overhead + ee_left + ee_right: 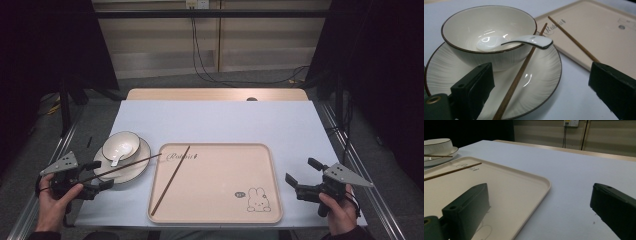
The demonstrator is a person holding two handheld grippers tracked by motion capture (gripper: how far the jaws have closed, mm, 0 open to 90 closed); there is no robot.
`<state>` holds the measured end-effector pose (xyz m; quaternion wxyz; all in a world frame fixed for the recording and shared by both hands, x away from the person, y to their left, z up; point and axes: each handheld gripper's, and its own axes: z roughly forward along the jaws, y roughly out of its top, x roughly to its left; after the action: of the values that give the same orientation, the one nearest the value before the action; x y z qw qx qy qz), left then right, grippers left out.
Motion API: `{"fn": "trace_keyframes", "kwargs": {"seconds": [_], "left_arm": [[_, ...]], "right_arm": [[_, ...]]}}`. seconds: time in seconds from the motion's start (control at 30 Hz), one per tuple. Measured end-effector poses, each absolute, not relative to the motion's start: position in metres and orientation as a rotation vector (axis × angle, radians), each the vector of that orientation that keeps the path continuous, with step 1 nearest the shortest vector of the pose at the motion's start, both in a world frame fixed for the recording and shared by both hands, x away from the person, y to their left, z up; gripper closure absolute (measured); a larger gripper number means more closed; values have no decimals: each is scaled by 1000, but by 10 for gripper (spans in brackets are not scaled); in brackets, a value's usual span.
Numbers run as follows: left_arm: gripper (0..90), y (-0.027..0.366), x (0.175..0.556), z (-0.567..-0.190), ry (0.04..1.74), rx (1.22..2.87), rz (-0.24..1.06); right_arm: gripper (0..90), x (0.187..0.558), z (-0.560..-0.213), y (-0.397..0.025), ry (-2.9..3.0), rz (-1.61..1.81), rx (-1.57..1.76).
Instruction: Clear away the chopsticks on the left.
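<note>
A white bowl (121,144) with a dark rim stands on a matching plate (139,169) at the table's left. A white spoon (524,41) rests inside the bowl, handle over the rim. One brown chopstick (520,73) lies across the plate, its far tip on the corner of the beige tray (220,200). A second chopstick (171,180) lies diagonally on the tray's left part. My left gripper (101,174) is open, its jaws on either side of the first chopstick's near end, apart from it. Right of the tray, my right gripper (300,169) is open and holds nothing.
The tray bears a rabbit drawing (257,200) at its near right corner. A pale blue cloth (225,122) covers the table, with a wooden strip (215,94) at its far edge. Cables (200,60) hang by the back wall.
</note>
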<state>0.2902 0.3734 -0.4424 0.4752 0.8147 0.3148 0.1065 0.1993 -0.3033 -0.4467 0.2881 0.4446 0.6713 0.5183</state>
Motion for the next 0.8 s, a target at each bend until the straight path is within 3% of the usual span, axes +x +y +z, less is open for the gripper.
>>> {"fn": "trace_keyframes", "kwargs": {"seconds": [0.27, 0.3, 0.37, 0.5, 0.53, 0.63, 0.8], "left_arm": [[120, 367, 306, -448, 787, 2115, 265], [218, 367, 308, -449, 768, 2133, 267], [241, 366, 310, -450, 779, 2158, 280], [458, 369, 316, -451, 792, 2181, 269], [458, 370, 317, -452, 792, 2179, 274], [586, 369, 320, -453, 773, 2197, 254], [663, 362, 324, -454, 739, 2244, 244]], "right_arm": [[18, 199, -447, -303, 1790, 1384, 1187], [18, 199, -447, -303, 1791, 1379, 1183], [18, 199, -447, -303, 1791, 1380, 1184], [18, 199, -447, -303, 1791, 1382, 1186], [18, 199, -447, -303, 1791, 1382, 1186], [18, 199, -447, -303, 1792, 1381, 1186], [18, 200, -447, -303, 1794, 1382, 1185]]}}
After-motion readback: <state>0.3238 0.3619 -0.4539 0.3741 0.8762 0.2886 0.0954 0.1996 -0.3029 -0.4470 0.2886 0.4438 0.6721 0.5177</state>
